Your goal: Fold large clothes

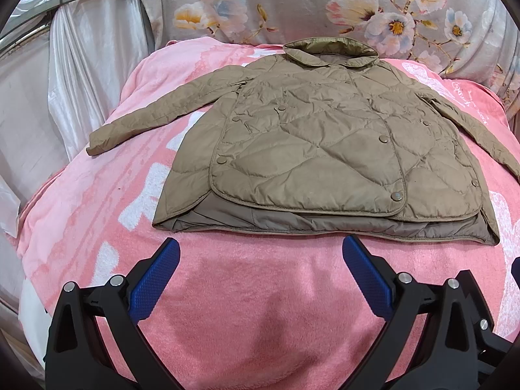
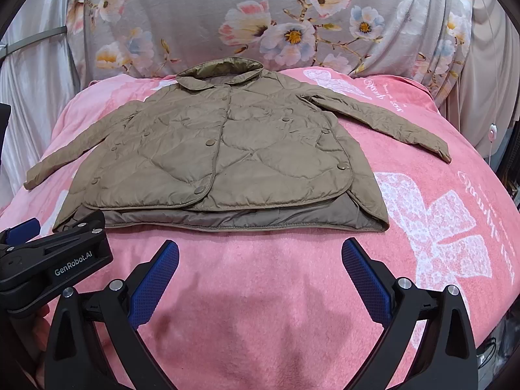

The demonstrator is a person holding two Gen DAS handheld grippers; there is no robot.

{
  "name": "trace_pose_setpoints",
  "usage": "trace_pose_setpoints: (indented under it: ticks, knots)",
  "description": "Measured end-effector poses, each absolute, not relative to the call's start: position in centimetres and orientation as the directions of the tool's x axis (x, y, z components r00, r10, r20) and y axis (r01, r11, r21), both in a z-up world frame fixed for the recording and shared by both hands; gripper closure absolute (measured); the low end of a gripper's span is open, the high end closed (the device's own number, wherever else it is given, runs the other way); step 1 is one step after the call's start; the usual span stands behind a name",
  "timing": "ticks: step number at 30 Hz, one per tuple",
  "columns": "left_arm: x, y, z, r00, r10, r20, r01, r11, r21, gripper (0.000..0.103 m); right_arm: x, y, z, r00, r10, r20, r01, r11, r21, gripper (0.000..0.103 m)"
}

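A tan quilted jacket (image 1: 312,143) lies flat and buttoned on a pink blanket (image 1: 260,292), collar away from me, both sleeves spread out to the sides. It also shows in the right wrist view (image 2: 221,162). My left gripper (image 1: 260,253) is open and empty, just short of the jacket's hem. My right gripper (image 2: 260,253) is open and empty, also just short of the hem. The left gripper's body (image 2: 55,260) shows at the left of the right wrist view, over the jacket's lower left corner.
A grey floral cloth (image 1: 325,6) hangs behind the bed. White satin drapes (image 1: 81,65) hang at the left. The pink blanket (image 2: 438,227) has white bow prints at the right.
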State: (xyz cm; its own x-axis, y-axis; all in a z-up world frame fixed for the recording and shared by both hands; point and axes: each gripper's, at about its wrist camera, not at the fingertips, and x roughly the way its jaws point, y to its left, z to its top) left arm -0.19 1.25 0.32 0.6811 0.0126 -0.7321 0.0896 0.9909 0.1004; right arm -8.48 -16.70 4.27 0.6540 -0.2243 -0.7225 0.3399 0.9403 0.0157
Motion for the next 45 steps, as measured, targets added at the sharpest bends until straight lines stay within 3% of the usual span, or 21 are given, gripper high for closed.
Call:
trace_pose_setpoints:
  ticks: [25,31,37,45]
  knots:
    - [0.5,1.6,-0.2,0.678,0.025,-0.735,0.081,0.991,0.109,0.006,-7.4,-18.4,4.0,0.639,-0.255,-0.726,0.379,0.925,0.008,0.005]
    - [2.6,1.4,0.1,0.695,0.05,-0.718,0.061,0.99,0.128,0.006,-5.7,-24.0,4.0,0.625,-0.304,-0.72,0.456,0.89,0.02,0.005]
    - [5.2,1.2,0.9,0.752,0.064,-0.656,0.034,0.99,0.135,0.005,-2.8,-34.5,2.9,0.649,-0.216,-0.73,0.534,0.813,0.234,0.005]
    - [9.8,1.2,0.2,0.739,0.122,-0.663,-0.007,0.985,0.173,0.005,-0.5,-50.6,-0.4,0.61,-0.286,-0.739,0.729,0.568,0.382,0.005]
